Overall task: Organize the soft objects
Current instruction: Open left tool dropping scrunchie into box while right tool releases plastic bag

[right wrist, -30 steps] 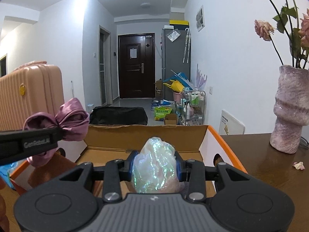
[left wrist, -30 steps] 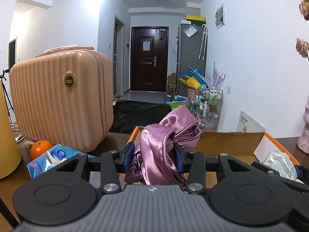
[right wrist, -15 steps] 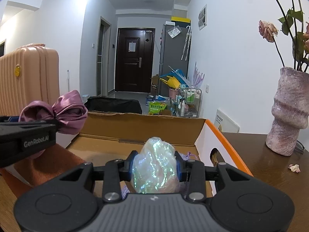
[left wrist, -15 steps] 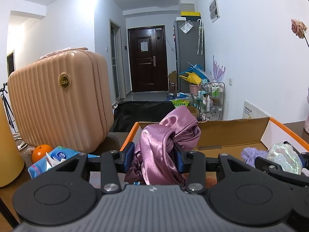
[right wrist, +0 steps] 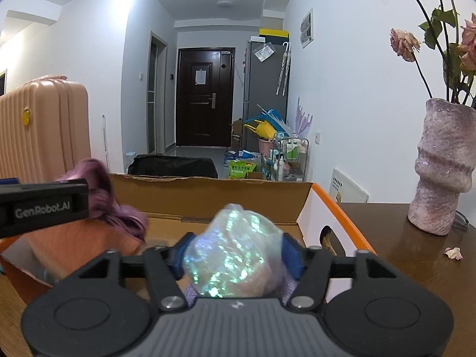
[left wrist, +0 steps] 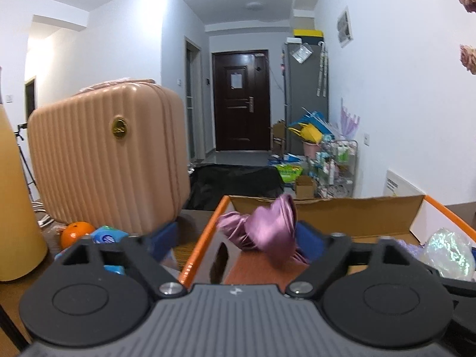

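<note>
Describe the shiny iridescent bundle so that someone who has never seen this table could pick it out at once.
Find the open cardboard box with orange edges on the brown table, left of the pink vase. Over its near side, between the fingers of the right gripper, sits the iridescent bundle. It is crinkly, translucent and flashes green-blue, unlike the matte purple satin cloth at the box's left.

Glossy satin cloth; matt cardboard box

A home hallway: dark front door, grey fridge, pink suitcase (ribbed), flower vase.
</note>
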Tool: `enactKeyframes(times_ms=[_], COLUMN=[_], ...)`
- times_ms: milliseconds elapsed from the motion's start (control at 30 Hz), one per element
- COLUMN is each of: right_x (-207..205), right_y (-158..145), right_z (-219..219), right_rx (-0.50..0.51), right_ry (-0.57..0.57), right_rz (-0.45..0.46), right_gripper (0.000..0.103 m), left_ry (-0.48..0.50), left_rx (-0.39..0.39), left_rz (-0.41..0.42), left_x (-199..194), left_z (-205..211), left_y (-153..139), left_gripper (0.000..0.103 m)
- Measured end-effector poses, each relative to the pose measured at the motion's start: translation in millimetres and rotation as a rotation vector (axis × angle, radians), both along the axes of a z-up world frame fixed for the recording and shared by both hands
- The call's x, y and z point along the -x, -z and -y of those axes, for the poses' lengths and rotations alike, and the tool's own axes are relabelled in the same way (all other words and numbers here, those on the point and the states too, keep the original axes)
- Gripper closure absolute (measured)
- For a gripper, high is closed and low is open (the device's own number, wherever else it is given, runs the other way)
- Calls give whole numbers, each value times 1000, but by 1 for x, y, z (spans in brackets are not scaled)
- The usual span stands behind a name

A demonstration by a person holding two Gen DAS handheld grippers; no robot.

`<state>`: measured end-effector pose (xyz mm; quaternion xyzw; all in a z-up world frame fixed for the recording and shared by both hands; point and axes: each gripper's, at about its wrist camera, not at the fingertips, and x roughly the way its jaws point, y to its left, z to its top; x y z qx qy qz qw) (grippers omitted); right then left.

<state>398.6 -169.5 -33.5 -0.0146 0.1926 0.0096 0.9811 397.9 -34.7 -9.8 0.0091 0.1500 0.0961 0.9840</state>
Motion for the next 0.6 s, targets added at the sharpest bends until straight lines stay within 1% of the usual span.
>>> enactKeyframes(times_ms=[33, 67, 100, 133, 333, 600], right_x=[0, 1, 2, 3, 5, 12], right_y=[0, 0, 0, 0, -1, -4], right_z=[1, 1, 2, 3, 4, 4], right_rx=[-2, -5, -9, -13, -21, -16], right_ry=[4, 9, 13, 17, 16, 16], right_rz=[3, 6, 12, 17, 27, 54], right_gripper=[26, 14, 9, 1, 0, 0], left_ry=[-9, -16, -19, -21, -35, -37], left_rx=[-1, -1, 1, 5, 28, 35], left_rz=[5, 13, 18, 20, 23, 35], left_x=[0, 1, 2, 2, 1, 4], left_z=[-1, -1, -2, -2, -8, -11], left_y=[0, -1, -1, -1, -3, -6], left_gripper=[0, 0, 0, 0, 0, 0])
